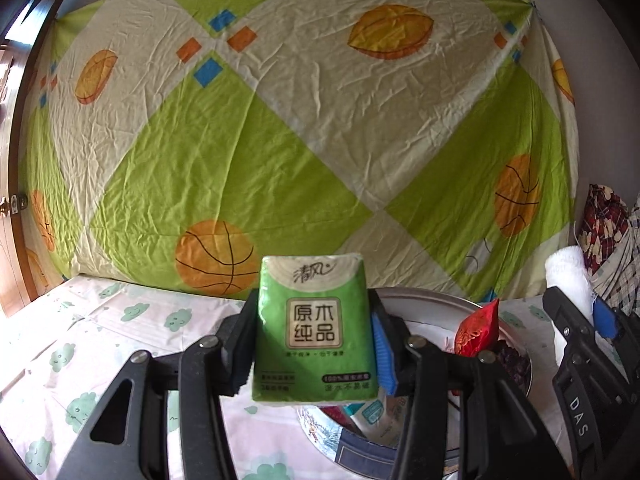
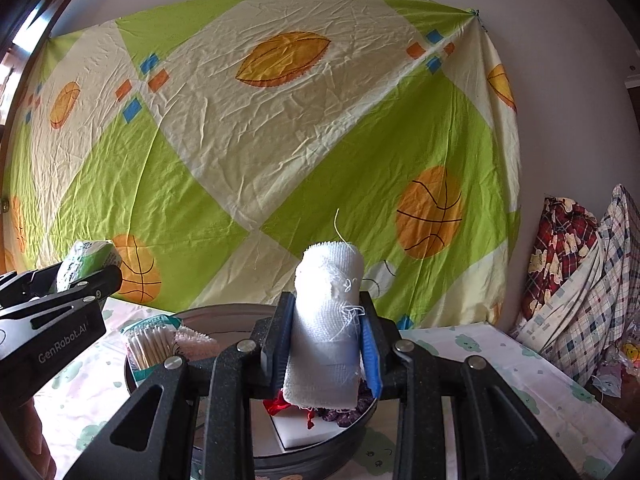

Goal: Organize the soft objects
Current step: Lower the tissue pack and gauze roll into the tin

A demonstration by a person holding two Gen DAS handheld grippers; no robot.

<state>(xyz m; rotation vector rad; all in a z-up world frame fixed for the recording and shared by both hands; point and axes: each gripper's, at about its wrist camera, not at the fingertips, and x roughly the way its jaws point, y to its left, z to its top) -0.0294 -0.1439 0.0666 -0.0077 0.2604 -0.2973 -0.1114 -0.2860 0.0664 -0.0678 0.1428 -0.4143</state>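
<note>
Room ahead is mine: both loads ride above the round tray point(image 2: 224, 314), clear of its rim. My left gripper point(image 1: 316, 344) pinches a green tissue pack point(image 1: 314, 328) upright, jaws partway closed on its sides. My right gripper point(image 2: 326, 350) clamps a white gauze roll point(image 2: 326, 328) likewise. Beneath lies a cloud-print cloth point(image 1: 80, 344); behind hangs a basketball sheet point(image 2: 280, 140); bundled plaid fabric point(image 2: 580, 280) crowds the right.

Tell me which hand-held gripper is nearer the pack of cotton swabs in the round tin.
Left. The left hand-held gripper, shut on the green tissue pack, is just above and left of the cotton swabs. The right hand-held gripper, clamping the white gauze roll, sits farther right, over the tin's middle.
</note>
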